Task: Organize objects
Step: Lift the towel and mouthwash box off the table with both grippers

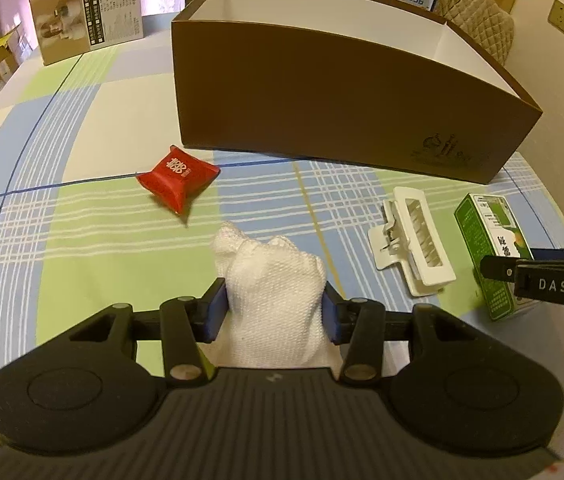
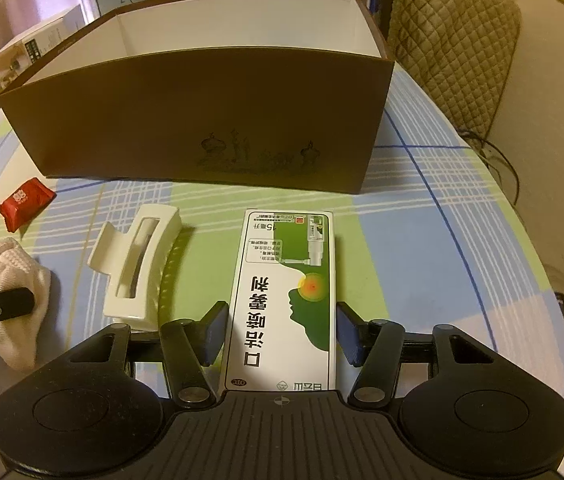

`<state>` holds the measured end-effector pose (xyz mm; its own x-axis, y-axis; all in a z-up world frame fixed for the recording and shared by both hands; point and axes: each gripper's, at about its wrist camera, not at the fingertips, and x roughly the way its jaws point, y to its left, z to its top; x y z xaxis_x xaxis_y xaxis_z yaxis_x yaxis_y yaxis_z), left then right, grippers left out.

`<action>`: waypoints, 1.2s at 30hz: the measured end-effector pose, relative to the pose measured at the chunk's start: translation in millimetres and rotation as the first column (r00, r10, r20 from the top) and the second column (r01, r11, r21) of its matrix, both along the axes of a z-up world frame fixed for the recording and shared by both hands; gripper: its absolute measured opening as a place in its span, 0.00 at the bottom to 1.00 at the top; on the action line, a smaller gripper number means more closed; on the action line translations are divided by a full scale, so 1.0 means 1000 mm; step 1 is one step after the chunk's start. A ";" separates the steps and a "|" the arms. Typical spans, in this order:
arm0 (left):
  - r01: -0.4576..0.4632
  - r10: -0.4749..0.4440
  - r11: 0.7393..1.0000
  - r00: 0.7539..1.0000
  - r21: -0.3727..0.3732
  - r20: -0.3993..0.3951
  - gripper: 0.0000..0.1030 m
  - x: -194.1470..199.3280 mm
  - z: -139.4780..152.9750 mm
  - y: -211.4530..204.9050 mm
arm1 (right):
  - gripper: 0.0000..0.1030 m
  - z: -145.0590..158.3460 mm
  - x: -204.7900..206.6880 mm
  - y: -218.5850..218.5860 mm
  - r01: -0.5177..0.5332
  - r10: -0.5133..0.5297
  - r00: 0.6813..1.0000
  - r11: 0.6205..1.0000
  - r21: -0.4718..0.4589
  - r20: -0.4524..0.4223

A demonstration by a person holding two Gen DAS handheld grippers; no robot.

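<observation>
Left gripper [image 1: 274, 312]: blue pads pinch a white cloth bundle [image 1: 270, 280] at its waist; soft, light, likely to sag.
Right gripper [image 2: 282, 332]: jaws straddle a green-and-white spray carton [image 2: 284, 300] lying flat; whether the pads press cannot be told. Light, stiff card; best taken by its long sides.
Also loose: white hair claw clip [image 2: 134, 268] at 10 o'clock of the carton; red candy packet [image 1: 178, 178].
Destination, probably: open brown box [image 2: 202, 120] at 12 o'clock.
Surface: plaid tablecloth [image 2: 422, 240]; quilted chair [image 2: 450, 40] behind.
</observation>
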<state>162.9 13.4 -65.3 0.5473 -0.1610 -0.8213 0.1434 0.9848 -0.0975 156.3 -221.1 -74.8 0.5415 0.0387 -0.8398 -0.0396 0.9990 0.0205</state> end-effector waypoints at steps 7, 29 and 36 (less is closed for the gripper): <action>-0.013 0.013 0.998 1.000 -0.061 0.001 0.49 0.000 -0.008 0.011 | 0.51 -0.008 0.005 0.006 0.044 -0.045 0.998 0.999 -0.009 -0.033; 0.023 -0.023 0.998 1.000 -0.050 0.016 0.44 0.000 -0.014 0.011 | 0.52 -0.007 0.022 0.009 -0.026 0.024 0.996 0.999 -0.021 -0.090; -0.025 0.025 0.999 0.999 -0.025 -0.027 0.43 0.011 -0.014 0.002 | 0.52 -0.008 0.014 0.000 -0.095 0.096 0.993 0.995 0.012 -0.066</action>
<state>174.4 15.8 -79.1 0.5290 -0.1687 -0.8317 0.1158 0.9852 -0.1262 170.2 -221.1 -82.6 0.4781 0.0952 -0.8731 -0.1332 0.9905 0.0350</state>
